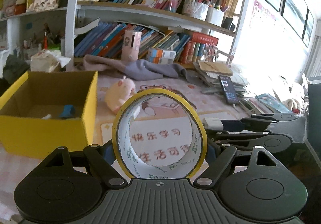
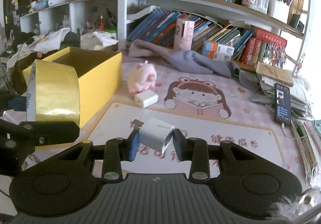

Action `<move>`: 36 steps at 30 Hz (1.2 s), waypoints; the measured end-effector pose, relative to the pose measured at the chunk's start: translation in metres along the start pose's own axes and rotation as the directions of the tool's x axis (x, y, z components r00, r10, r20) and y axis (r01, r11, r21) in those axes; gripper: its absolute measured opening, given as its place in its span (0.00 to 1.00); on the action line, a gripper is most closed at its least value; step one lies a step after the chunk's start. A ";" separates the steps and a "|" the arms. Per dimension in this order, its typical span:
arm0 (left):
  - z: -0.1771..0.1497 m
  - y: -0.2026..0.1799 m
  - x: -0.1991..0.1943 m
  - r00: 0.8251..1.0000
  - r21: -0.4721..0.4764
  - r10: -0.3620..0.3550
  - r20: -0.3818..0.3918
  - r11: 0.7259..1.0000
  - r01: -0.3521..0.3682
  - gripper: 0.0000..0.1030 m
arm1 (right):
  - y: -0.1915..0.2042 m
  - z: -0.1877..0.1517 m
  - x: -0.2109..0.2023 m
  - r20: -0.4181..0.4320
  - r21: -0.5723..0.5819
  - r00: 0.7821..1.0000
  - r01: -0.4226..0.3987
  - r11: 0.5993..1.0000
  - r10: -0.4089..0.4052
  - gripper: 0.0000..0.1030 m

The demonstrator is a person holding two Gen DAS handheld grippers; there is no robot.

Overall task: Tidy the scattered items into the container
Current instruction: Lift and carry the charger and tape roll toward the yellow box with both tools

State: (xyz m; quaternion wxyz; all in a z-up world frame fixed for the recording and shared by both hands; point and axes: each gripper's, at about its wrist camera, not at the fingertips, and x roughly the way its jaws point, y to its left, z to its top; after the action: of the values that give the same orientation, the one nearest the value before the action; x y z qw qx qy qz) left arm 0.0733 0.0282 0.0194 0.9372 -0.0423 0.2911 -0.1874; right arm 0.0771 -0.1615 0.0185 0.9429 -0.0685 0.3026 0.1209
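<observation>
Grippers, two: the left gripper (image 1: pixel 160 155) clamps one yellow tape roll (image 1: pixel 159 135) upright, above the desk mat (image 2: pixel 200 123); the right gripper (image 2: pixel 156 141) pinches one white charger cube (image 2: pixel 156 136), its grey lettering unreadable. Mat text reads 快乐学习. Farther: one second white charger (image 2: pixel 146 99), touching one pink plush (image 2: pixel 141 79); one yellow box (image 1: pixel 46 103) holds one blue item (image 1: pixel 67 111).

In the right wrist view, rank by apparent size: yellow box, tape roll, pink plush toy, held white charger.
1. yellow box
2. tape roll, inflated by nearness to the camera
3. pink plush toy
4. white charger, close to the plush
</observation>
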 end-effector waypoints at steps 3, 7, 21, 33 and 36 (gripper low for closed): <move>-0.007 0.006 -0.011 1.000 -0.004 0.001 -0.006 1.000 -0.001 0.81 | 0.013 -0.007 -0.007 -0.004 0.004 1.000 -0.001 1.000 0.001 0.33; -0.015 0.013 -0.026 1.000 -0.003 0.003 -0.014 1.000 -0.004 0.81 | 0.028 -0.012 -0.015 -0.010 0.017 1.000 -0.006 1.000 0.006 0.33; -0.033 0.042 -0.068 0.997 -0.085 0.076 0.016 0.994 -0.074 0.81 | 0.080 -0.009 -0.027 -0.001 -0.066 0.997 -0.078 0.995 0.078 0.33; -0.048 0.061 -0.098 0.986 -0.149 0.164 0.016 0.976 -0.160 0.81 | 0.117 -0.005 -0.030 -0.007 -0.134 0.985 -0.173 0.976 0.173 0.33; -0.050 0.066 -0.104 0.981 -0.162 0.193 0.017 0.969 -0.188 0.81 | 0.125 -0.003 -0.028 -0.008 -0.149 0.980 -0.197 0.969 0.198 0.33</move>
State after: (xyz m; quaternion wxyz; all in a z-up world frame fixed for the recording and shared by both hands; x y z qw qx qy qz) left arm -0.0121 0.1300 0.0209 0.9491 -0.0919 0.2925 -0.0719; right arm 0.0195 -0.0468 0.0257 0.9194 -0.1078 0.2948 0.2368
